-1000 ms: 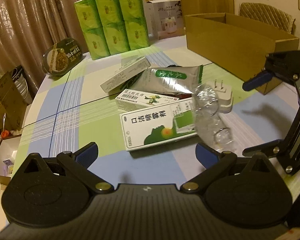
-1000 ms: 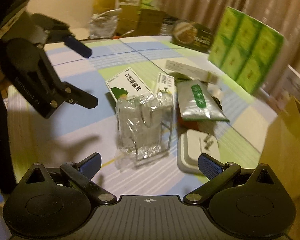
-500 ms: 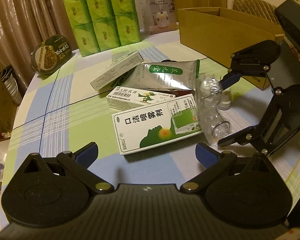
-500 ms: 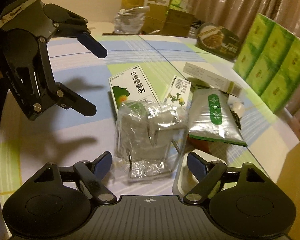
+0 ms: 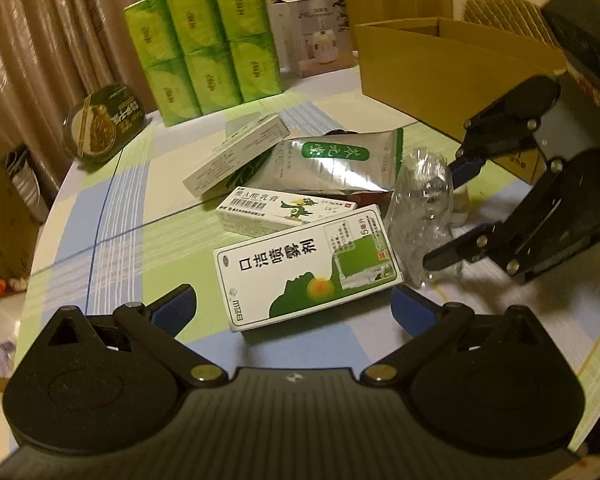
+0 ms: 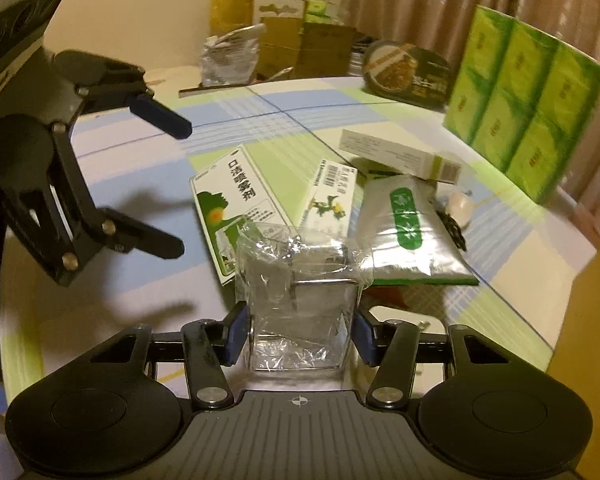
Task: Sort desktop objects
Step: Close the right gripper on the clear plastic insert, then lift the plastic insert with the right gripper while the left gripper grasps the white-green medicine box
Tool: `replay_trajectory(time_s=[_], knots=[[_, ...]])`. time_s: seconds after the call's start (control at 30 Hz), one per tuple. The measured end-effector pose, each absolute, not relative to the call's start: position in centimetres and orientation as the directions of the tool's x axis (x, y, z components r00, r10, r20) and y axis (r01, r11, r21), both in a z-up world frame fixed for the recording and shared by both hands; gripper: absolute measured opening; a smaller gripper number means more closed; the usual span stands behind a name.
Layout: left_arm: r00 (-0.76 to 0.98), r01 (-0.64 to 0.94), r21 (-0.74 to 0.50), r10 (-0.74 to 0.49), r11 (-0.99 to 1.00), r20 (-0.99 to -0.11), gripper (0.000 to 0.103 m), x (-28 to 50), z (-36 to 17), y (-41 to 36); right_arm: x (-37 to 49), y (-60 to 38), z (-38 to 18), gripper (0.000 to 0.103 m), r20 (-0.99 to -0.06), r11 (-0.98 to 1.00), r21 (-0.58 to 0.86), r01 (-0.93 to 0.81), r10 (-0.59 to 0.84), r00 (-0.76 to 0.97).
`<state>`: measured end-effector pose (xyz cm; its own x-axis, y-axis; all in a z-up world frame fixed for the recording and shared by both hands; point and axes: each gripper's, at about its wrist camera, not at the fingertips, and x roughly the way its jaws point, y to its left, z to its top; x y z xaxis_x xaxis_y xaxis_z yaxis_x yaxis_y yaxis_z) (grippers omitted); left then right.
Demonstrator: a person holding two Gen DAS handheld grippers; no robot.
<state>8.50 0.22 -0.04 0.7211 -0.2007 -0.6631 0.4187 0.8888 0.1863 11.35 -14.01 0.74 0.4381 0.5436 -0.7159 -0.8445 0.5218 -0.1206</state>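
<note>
- My right gripper (image 6: 300,338) has its blue pads (image 6: 236,336) closed in against both sides of a clear plastic bag (image 6: 296,300) with a wire frame inside.
- I see the left gripper (image 6: 172,184) to my left, jaws spread wide, above bare tablecloth (image 6: 148,168).
- Behind the bag lie a mouth-spray box (image 6: 230,204), a slim ointment box (image 6: 332,196) and a silver tea pouch (image 6: 408,228).
- A green tissue pack (image 6: 524,108) stands far right.

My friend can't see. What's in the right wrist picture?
The right gripper has its jaws closing around a crinkly clear plastic packet on a checked tablecloth. Behind it lie medicine boxes and a silver pouch; the open left gripper hovers at left.
</note>
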Motion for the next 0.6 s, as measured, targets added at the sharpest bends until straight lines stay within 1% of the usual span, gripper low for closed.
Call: replay_trajectory(time_s=[0.13,0.33,0.4,0.5,0.53,0.6], knots=[[0.707,0.406,0.164,-0.196,0.899,-0.679,0.102,9.0,-0.4,-0.2,10.8,-14.8,1.7,0.051,-0.702,0.573,-0.087,-0.815,0.545,0.458],[0.696,0.334,0.088,-0.182,0.939,-0.695,0.102,10.9,-0.4,-0.6,10.1,-15.0,1.9,0.051,-0.702,0.585,-0.11,-0.803,0.526,0.479],[0.705,0.356,0.123,-0.18,0.926,-0.686,0.102,11.1,-0.2,-1.0,10.1,-15.2,1.8,0.051,-0.703,0.588,-0.114,-0.801,0.522,0.483],[0.739,0.409,0.248,-0.159,0.878,-0.655,0.102,11.2,0.0,-1.8,10.3,-15.7,1.7,0.051,-0.702,0.595,-0.109,-0.797,0.521,0.485],[0.745,0.432,0.276,-0.168,0.858,-0.646,0.102,11.3,0.0,-2.0,10.4,-15.8,1.7,0.051,-0.702,0.596,-0.106,-0.796,0.522,0.484],[0.733,0.509,0.3,-0.225,0.807,-0.642,0.102,11.6,0.3,-2.0,10.3,-15.9,1.7,0.051,-0.702,0.591,-0.106,-0.799,0.525,0.482]])
